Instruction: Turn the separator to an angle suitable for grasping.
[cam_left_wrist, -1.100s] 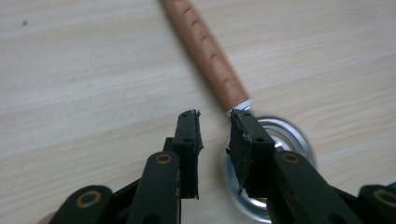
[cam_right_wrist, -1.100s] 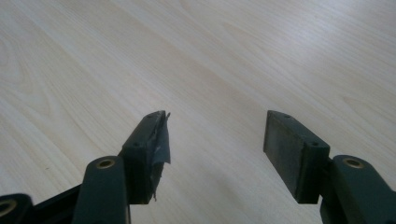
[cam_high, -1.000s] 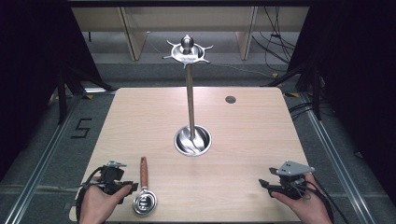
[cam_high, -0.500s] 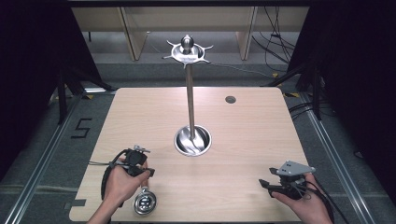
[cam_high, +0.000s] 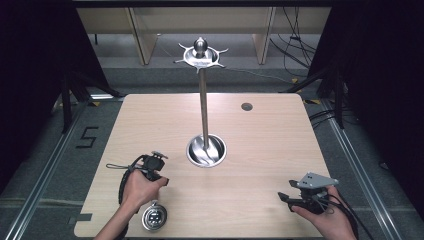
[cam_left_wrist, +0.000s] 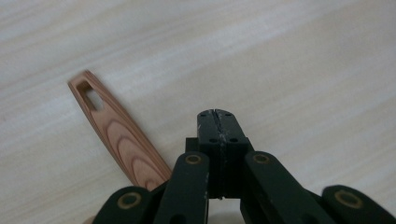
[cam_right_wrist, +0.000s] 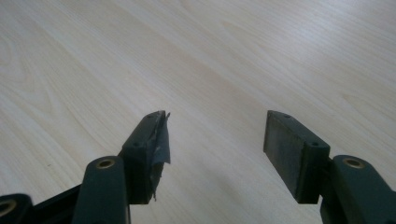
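The left gripper (cam_high: 150, 165) sits over the wooden handle (cam_left_wrist: 116, 130) of a utensil near the desk's (cam_high: 270, 145) front left corner, its jaws pressed fully together with nothing between them. In the left gripper view the handle lies just beside the jaws, not in them. With the jaws closed like this, the likely failure is that they slide along or push the handle, turning the utensil on the smooth wood or nudging it toward the front edge, which its metal head (cam_high: 153, 218) already lies close to. The jaws would need to part before straddling it.

The utensil's long axis runs roughly front to back: the round metal head points at the front edge, the handle's slotted tip toward the stand (cam_high: 205, 147) at the desk's middle.

The right gripper (cam_high: 300, 196) rests near the front right corner, jaws wide apart and empty
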